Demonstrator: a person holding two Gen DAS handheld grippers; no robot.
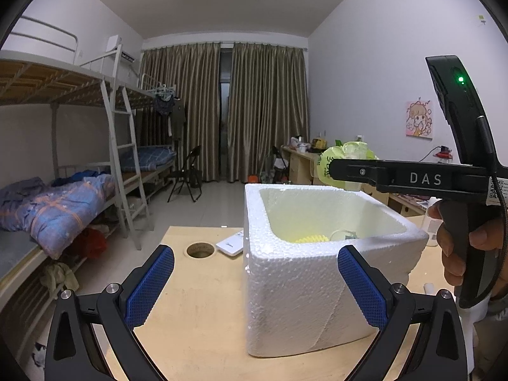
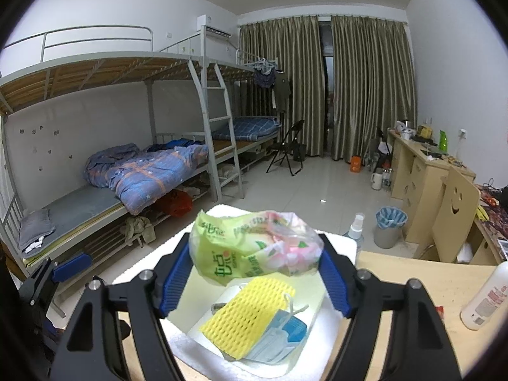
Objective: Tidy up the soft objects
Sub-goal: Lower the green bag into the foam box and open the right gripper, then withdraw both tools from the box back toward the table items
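White expanded foam is forming the thick walls of the square open-topped box (image 1: 301, 285) that is sitting on the pale wooden table (image 1: 197, 311). The right gripper (image 2: 255, 266) is hanging above the box's opening with a crumpled yellow-green and clear plastic bag (image 2: 254, 247) between its blue ribbed pads (image 2: 173, 282); the bag is spanning the gap and touching both pads, so the jaws are gripping it though standing wide. From the left wrist view the bag (image 1: 344, 155) is showing past the tip of that gripper, over the far rim of the box, while a person's hand (image 1: 466, 247) is wrapping the gripper's handle.

Lying in the bottom of the box are a yellow foam mesh sleeve (image 2: 244, 317) and, partly under it, a light blue face mask (image 2: 279, 339) with white ear loops.

The left gripper (image 1: 255, 285) is standing open just in front of the box's near corner, its blue pads (image 1: 149, 285) touching nothing. A white remote control (image 1: 230, 245) is lying beside a round cable hole (image 1: 200, 250) in the table, just left of the box. A white bottle (image 2: 485, 298) and a clear spray bottle (image 2: 355, 230) are standing on the table to the box's right.
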